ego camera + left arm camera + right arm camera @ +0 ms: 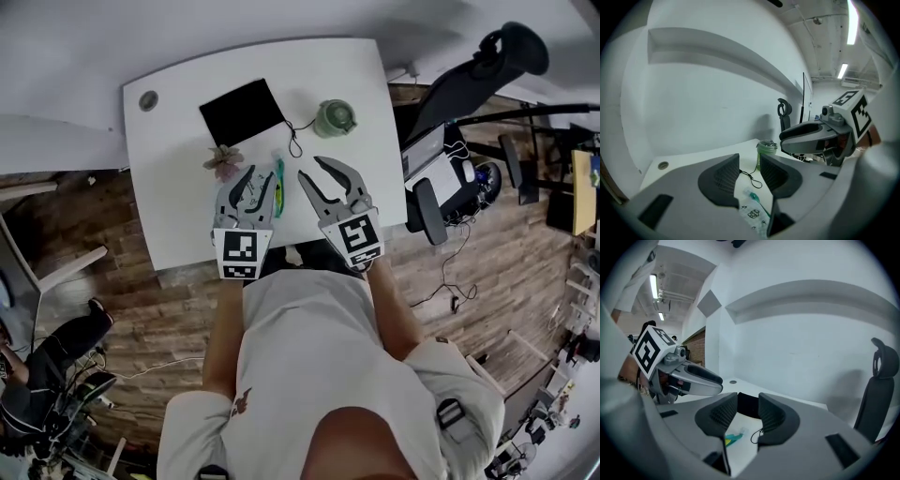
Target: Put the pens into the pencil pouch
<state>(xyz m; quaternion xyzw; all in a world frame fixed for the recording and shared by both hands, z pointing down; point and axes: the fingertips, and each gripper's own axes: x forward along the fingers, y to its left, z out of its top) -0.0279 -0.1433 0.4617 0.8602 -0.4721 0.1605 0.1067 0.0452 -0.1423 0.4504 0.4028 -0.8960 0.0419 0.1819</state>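
Note:
A clear pencil pouch [278, 176] with teal pens inside lies on the white table [178, 216], between the two grippers. In the left gripper view the clear pencil pouch [752, 209] shows below the jaws, printed with small figures. My left gripper [259, 182] hangs above the table with its jaws apart and nothing between them. The left gripper [750, 171] does not touch the pouch. Just right of the pouch, my right gripper [310, 169] is also open and empty. In the right gripper's own view, the right gripper [747, 411] looks over the teal pens [731, 437].
A flat black case [242, 111] lies at the back of the table, with a thin black cord [295, 142] beside it. A green jar [334, 118] stands to its right. A small pinkish flower piece [223, 161] sits left of the pouch. An office chair [469, 84] stands beside the table's right edge.

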